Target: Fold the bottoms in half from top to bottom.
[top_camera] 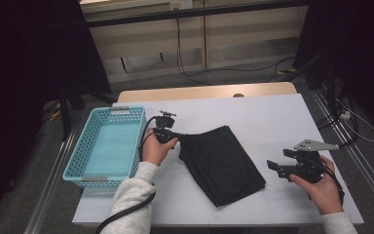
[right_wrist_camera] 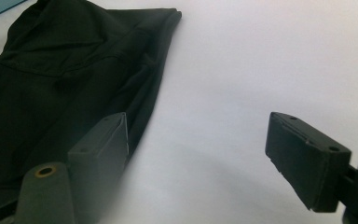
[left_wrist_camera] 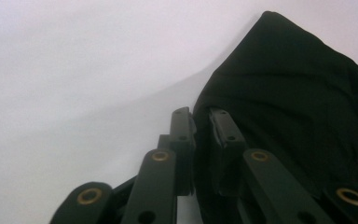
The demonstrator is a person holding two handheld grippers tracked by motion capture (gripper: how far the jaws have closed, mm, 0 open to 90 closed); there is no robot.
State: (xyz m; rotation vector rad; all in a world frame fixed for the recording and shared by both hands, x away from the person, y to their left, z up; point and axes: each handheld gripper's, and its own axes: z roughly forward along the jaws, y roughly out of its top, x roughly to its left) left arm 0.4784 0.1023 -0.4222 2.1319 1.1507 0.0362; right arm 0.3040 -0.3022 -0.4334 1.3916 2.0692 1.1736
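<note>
The left gripper (top_camera: pixel 171 137) pinches the left corner of the folded black cloth (top_camera: pixel 221 163) at mid-table, likely to lift it toward the basket (top_camera: pixel 108 146) at left; the right gripper (top_camera: pixel 278 168) waits near-right, jaws apart.

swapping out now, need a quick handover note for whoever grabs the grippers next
Left gripper: fingers closed on the near-left corner of the folded black cloth, lifting that corner a little.
Right gripper: open, holding nothing, hovering over the table just right of the cloth.
Cloth: folded, lying mid-table, to the right of the blue basket.
Done: cloth folded and gripped at one corner.
Left, most likely: take the other side with the right gripper and move the cloth into the basket, which looks empty.
</note>
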